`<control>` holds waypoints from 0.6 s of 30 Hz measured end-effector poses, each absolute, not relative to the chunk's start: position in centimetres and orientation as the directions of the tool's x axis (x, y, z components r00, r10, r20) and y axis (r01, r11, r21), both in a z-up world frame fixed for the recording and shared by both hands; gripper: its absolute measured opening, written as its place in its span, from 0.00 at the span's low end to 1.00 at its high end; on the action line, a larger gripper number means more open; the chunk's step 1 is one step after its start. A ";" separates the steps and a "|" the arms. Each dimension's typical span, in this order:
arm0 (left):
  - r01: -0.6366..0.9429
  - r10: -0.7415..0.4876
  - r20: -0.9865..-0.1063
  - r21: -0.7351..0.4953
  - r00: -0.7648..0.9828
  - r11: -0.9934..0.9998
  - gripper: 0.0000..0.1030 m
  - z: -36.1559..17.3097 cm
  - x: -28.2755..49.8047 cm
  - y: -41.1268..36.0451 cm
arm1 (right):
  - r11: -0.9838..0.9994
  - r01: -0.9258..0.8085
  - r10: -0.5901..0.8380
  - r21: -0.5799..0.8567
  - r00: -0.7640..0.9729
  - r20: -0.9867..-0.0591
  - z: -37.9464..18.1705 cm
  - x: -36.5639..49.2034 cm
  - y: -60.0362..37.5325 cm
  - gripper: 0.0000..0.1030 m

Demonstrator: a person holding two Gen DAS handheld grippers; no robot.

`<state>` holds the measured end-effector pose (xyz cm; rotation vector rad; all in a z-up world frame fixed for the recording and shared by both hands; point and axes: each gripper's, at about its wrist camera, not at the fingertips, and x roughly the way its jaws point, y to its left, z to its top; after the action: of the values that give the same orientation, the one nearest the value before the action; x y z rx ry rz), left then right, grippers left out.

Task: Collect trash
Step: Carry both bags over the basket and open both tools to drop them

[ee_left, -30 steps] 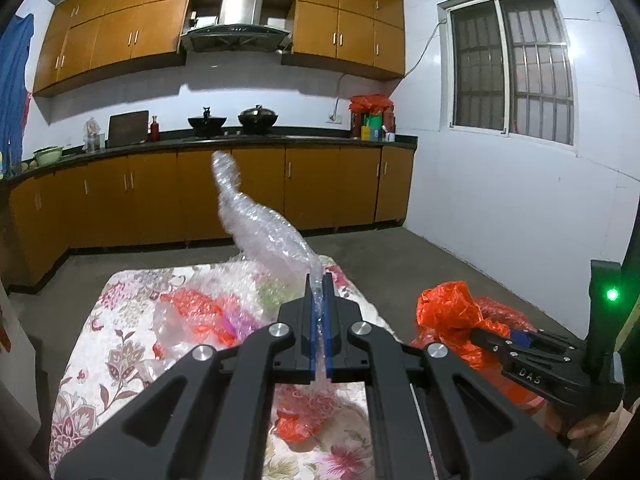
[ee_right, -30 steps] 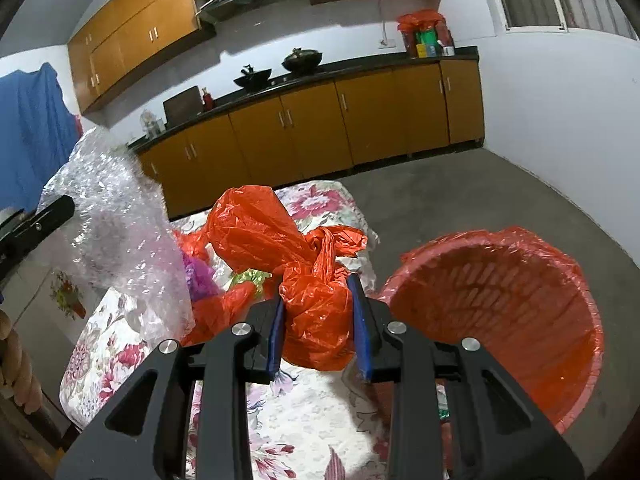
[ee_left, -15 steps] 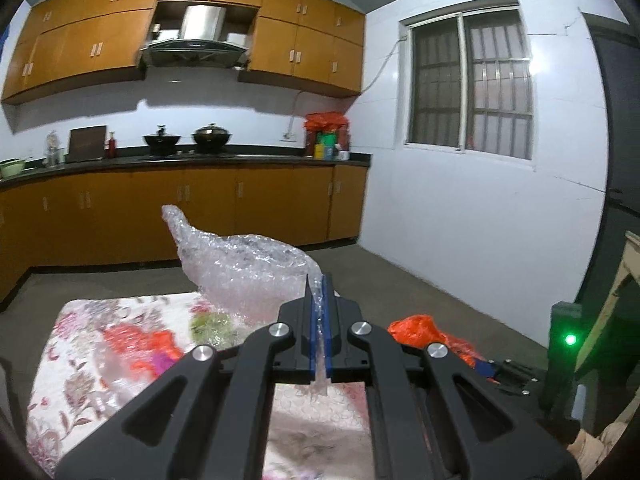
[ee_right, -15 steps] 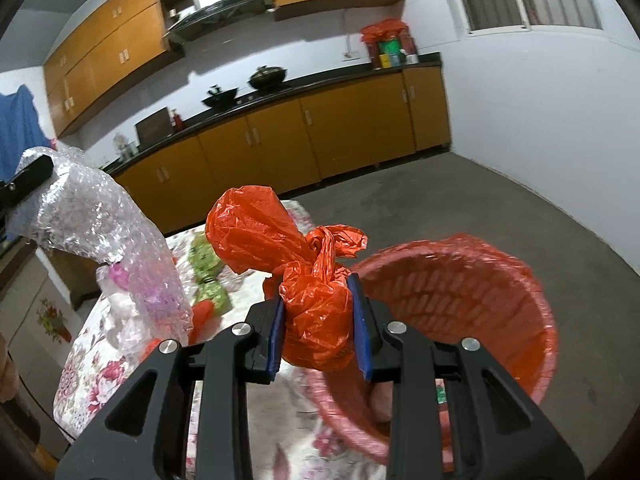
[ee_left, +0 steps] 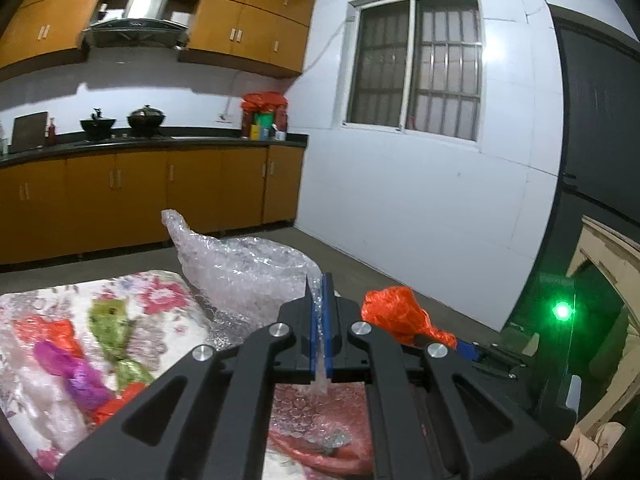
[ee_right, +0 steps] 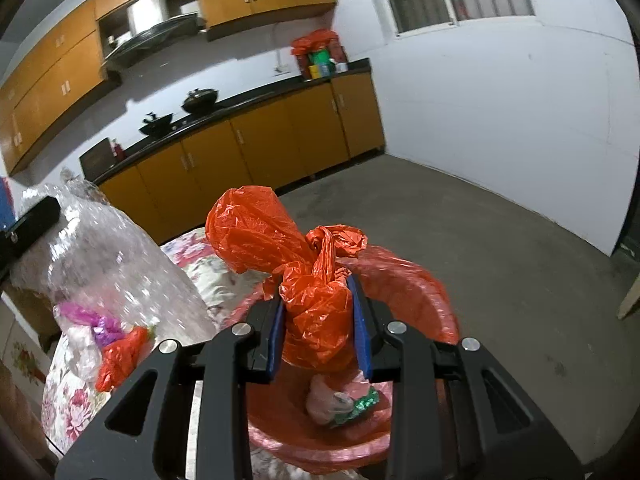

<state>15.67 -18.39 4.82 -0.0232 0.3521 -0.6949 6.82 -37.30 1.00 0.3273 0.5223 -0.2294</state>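
Through the left wrist camera I see my left gripper [ee_left: 319, 320] with its blue pads pressed nearly together on a thin edge of the crumpled clear bubble-wrap sheet [ee_left: 244, 276]; the bulk of the sheet billows ahead of the fingers, above the flowered tablecloth [ee_left: 48, 320]; scraps of purple, green and orange plastic wrapper [ee_left: 86, 364] lie on that cloth to the left; the right gripper's load shows at the right as an orange lump. I judge the bubble wrap almost weightless, springy and slick, so a pinch on a bunched fold holds better than one on a single layer, which could slide out.

Through the right wrist camera my right gripper [ee_right: 320, 320] is closed at a medium width around the knotted orange plastic bag [ee_right: 296, 264], gripping its lower body while the knot and puffed end stand above the pads; it hangs directly over the red-lined round trash basket [ee_right: 424, 292], where a pale wad with green foil already lies; the bag looks light, soft and crushable, so I expect it to drop cleanly once I open.
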 end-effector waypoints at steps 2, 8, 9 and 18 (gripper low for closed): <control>0.631 -0.638 -0.314 -0.137 0.703 0.764 0.04 4.4 15.7 -19.3 | 0.917 0.309 -0.141 0.250 0.840 -0.523 0.8 6.7 -37.8 0.29; 0.640 -0.654 -0.347 -0.171 0.672 0.749 0.04 2.5 16.6 -21.2 | 0.902 0.340 -0.159 0.267 0.835 -0.526 0.3 6.6 -38.9 0.29; 0.642 -0.657 -0.353 -0.178 0.666 0.746 0.04 2.1 16.8 -21.5 | 0.900 0.343 -0.160 0.269 0.835 -0.527 0.3 6.5 -39.0 0.29; 0.659 -0.668 -0.435 -0.200 0.604 0.725 0.05 -1.3 17.6 -23.5 | 0.890 0.347 -0.146 0.295 0.831 -0.536 -0.6 6.9 -39.6 0.29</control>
<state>17.62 -23.52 -1.31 -0.0197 0.5113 -0.7683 6.88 -39.57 -0.61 0.3960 0.5292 -0.2691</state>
